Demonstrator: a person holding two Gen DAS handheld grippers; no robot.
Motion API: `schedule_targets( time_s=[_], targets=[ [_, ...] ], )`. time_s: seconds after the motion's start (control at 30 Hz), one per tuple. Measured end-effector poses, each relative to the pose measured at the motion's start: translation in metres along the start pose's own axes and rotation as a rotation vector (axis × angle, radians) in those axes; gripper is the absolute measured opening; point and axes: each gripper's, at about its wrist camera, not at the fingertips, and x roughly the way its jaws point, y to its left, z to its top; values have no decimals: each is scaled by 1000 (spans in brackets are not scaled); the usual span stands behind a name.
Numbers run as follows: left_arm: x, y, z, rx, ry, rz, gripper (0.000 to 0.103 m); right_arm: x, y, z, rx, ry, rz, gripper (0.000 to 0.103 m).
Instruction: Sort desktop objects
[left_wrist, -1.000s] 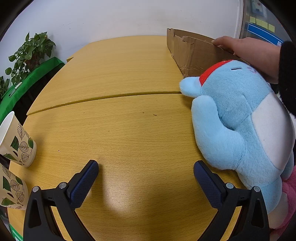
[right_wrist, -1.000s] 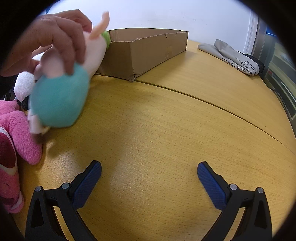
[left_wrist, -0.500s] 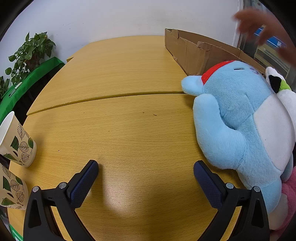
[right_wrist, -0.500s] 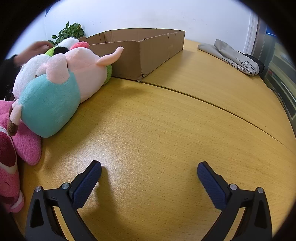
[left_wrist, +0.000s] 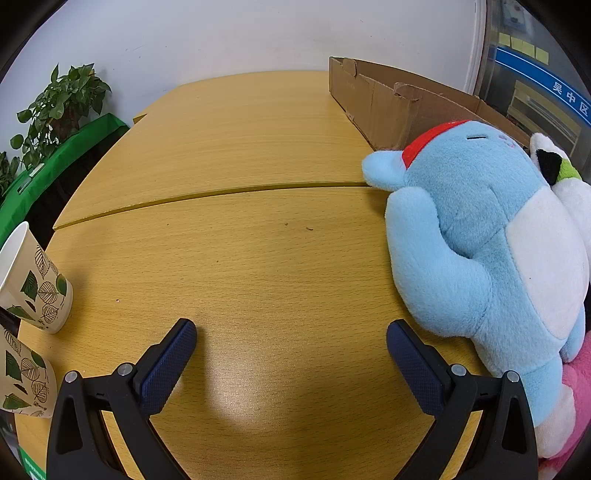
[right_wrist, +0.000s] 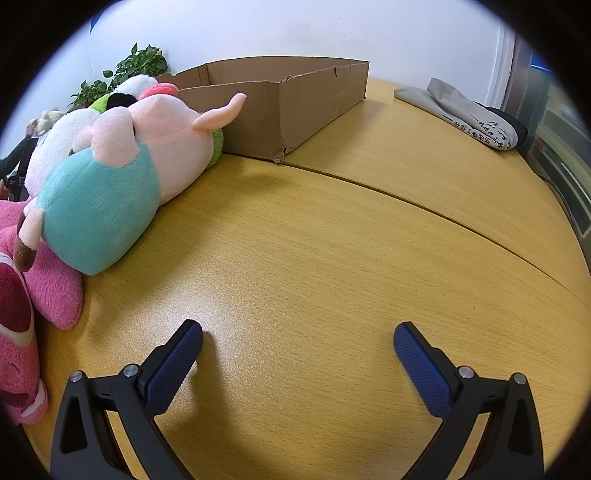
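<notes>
A light blue plush toy with a red band lies on the wooden table at the right of the left wrist view, in front of an open cardboard box. My left gripper is open and empty just left of it. In the right wrist view a pink and teal plush pig lies against the box, with a white and green plush behind it and a pink plush at the left edge. My right gripper is open and empty above bare table.
Two leaf-patterned paper cups stand at the table's left edge. A potted plant sits beyond on a green surface. A folded grey cloth bag lies at the far right of the table.
A person's hand set the pink and teal plush down beside the box and then withdrew from both views. Both grippers have stayed still and open.
</notes>
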Motion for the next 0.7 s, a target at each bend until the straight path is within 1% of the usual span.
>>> schedule_targets(
  time_s=[0.13, 0.27, 0.3, 0.33, 0.37, 0.4, 0.5, 0.57, 0.63, 0.7],
  targets=[
    [1, 0, 0, -3, 0, 3, 103, 0, 2, -1, 24, -1, -21, 103],
    [2, -1, 2, -17, 3, 12, 103, -9, 7, -10, 31, 0, -28, 103],
    [2, -1, 3, -16, 22, 11, 103, -17, 7, -14, 44, -17, -32, 103],
    [1, -1, 4, -19, 39, 12, 103, -31, 5, -18, 76, -54, -35, 103],
    [-3, 0, 1, -41, 43, 27, 103, -49, 3, -22, 110, -100, -29, 103],
    [-11, 1, -3, -62, 26, 29, 102, -70, 1, -26, 143, -148, -20, 103],
    [-57, -5, -20, -118, -53, -30, 99, -154, 2, -42, 190, -322, -32, 103],
    [-102, -27, -30, -108, -121, -43, 102, -207, 21, -50, 176, -404, -70, 103],
    [-146, -50, -40, -98, -190, -59, 103, -242, 46, -53, 153, -458, -108, 103],
    [-185, -82, -48, -86, -264, -115, 103, -262, 79, -53, 130, -506, -126, 103]
  ],
)
